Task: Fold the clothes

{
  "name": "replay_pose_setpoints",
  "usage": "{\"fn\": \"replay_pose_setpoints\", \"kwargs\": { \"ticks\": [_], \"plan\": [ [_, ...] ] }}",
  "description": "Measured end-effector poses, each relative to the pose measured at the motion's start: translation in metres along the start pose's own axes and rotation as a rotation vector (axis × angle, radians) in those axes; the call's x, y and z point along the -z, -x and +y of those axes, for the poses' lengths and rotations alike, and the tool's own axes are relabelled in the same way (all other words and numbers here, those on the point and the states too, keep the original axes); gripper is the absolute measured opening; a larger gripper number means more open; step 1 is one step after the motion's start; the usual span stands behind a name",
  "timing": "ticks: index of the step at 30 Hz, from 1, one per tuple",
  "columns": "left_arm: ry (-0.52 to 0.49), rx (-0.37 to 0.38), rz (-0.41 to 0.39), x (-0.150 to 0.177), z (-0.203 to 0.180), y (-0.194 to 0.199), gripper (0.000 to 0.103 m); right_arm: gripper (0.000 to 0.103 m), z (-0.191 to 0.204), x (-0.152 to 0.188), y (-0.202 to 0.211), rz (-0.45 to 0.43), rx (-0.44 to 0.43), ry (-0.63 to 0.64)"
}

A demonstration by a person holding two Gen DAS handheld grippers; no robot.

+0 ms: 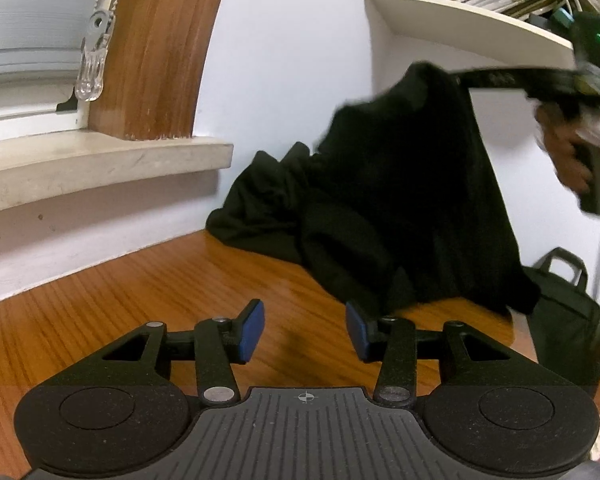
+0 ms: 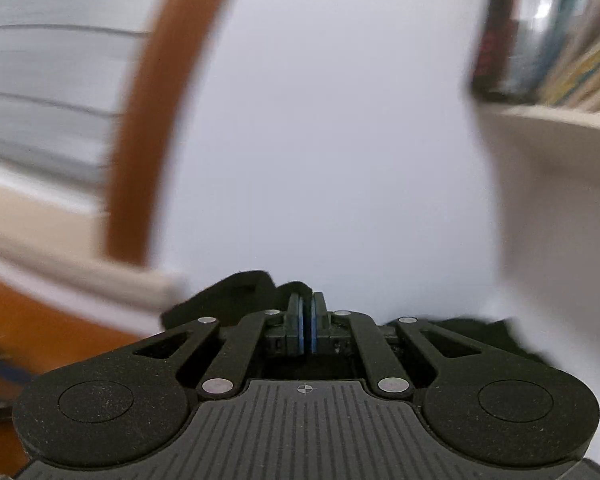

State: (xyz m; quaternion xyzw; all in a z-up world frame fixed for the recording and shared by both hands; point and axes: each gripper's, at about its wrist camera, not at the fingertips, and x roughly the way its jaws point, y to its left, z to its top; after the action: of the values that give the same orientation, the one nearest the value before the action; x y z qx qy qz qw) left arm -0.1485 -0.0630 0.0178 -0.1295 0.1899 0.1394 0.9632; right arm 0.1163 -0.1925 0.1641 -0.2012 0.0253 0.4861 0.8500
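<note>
A black garment (image 1: 388, 200) hangs in the left wrist view, lifted by its top corner at the upper right, with its lower part heaped on the wooden table (image 1: 160, 292). My right gripper (image 1: 460, 76) reaches in from the right, held by a hand (image 1: 568, 152), and is shut on that top edge. My left gripper (image 1: 305, 330) hovers low over the table in front of the cloth, open, with nothing between its blue pads (image 1: 252, 330). In the blurred right wrist view, my right gripper (image 2: 306, 322) is shut, with black fabric (image 2: 228, 292) bunched around its tips.
A window sill (image 1: 100, 164) and a wooden window frame (image 1: 156, 48) stand at the left, with a clear clip (image 1: 92, 68) hanging there. A white shelf (image 1: 468, 20) with books is at the upper right. A dark bag (image 1: 564, 312) sits at the right beyond the table.
</note>
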Motion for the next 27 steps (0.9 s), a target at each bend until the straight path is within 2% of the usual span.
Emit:
{"fn": "replay_pose_setpoints", "kwargs": {
  "ticks": [1,4,7,9,11,13,15,16,17,22,27],
  "plan": [
    [0.002,-0.002,0.000,0.000,0.001,0.000,0.048,0.004,-0.015,0.000,-0.008,0.000,0.058,-0.006],
    [0.008,-0.004,0.004,-0.001,0.002,-0.001,0.048,0.005,-0.063,0.020,-0.037,0.103,0.227,-0.081],
    [0.001,-0.010,0.007,-0.001,0.001,-0.001,0.051,0.011,-0.088,0.053,-0.051,0.209,0.271,-0.162],
    [0.000,-0.004,0.003,-0.001,0.000,0.000,0.052,0.012,-0.092,0.072,-0.050,0.243,0.248,-0.188],
    [0.000,0.001,0.001,-0.002,-0.001,0.000,0.052,0.024,-0.094,0.087,-0.045,0.260,0.222,-0.212],
    [-0.003,0.004,0.004,-0.001,-0.001,-0.001,0.052,0.029,-0.094,0.094,-0.034,0.254,0.190,-0.238],
    [-0.007,0.002,0.008,-0.001,-0.002,-0.002,0.052,0.038,-0.095,0.099,-0.019,0.240,0.147,-0.268],
    [-0.009,0.001,0.010,0.000,-0.002,-0.002,0.052,0.046,-0.095,0.102,-0.010,0.233,0.117,-0.286],
    [-0.011,0.001,0.010,0.000,-0.002,-0.002,0.052,0.048,-0.092,0.105,-0.006,0.234,0.091,-0.294],
    [-0.018,0.002,0.012,0.001,-0.004,-0.003,0.052,0.048,-0.066,0.127,0.020,0.297,0.006,-0.225],
    [-0.045,0.011,0.015,0.001,-0.012,-0.005,0.048,0.049,-0.062,0.140,0.036,0.317,-0.028,-0.200]
  ]
}}
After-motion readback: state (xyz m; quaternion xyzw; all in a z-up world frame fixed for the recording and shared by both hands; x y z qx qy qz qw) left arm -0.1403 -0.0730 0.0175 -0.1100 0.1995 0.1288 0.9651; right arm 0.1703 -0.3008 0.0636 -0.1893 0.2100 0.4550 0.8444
